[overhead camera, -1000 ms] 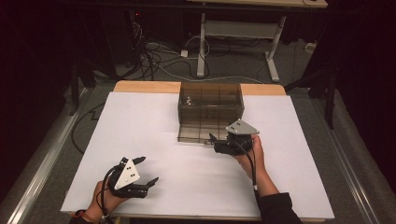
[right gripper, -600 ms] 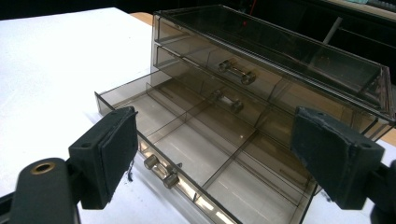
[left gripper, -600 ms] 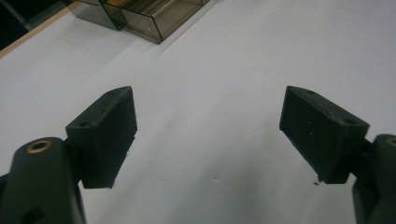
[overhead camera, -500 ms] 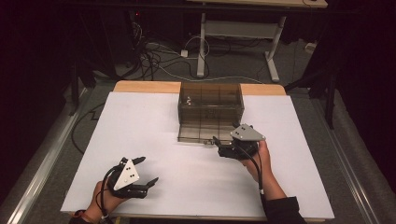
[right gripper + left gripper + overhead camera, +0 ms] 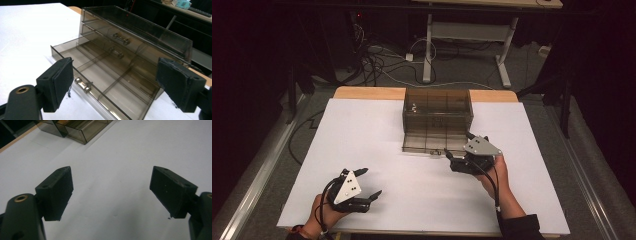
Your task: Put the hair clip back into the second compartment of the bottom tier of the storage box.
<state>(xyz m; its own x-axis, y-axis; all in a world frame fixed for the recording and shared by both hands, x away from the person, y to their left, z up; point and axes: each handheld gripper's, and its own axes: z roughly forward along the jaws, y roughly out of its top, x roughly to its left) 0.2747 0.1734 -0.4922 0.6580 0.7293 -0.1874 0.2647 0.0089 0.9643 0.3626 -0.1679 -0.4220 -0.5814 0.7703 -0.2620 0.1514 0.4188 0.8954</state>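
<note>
While the smoky plastic drawer box (image 5: pixel 437 116) sits at the table's (image 5: pixel 362 130) far middle with its bottom drawer (image 5: pixel 105 85) pulled out, the right gripper (image 5: pixel 458 156) hovers just in front, jaws spread wide. Left gripper (image 5: pixel 368 184) hangs near the front edge, also spread, nothing between.

The left claw (image 5: pixel 367 182) sits low at the near left of the surface (image 5: pixel 377 135), held in the person's left hand (image 5: pixel 324 212), its two black jaws spread wide with nothing between them. The right claw (image 5: pixel 459 150) is farther forward and to the right over the surface, gripped by the right hand (image 5: pixel 494 175), whose forearm runs back to the near edge in a dark sleeve (image 5: pixel 519 227). Its jaws also stand wide apart, holding nothing.
</note>
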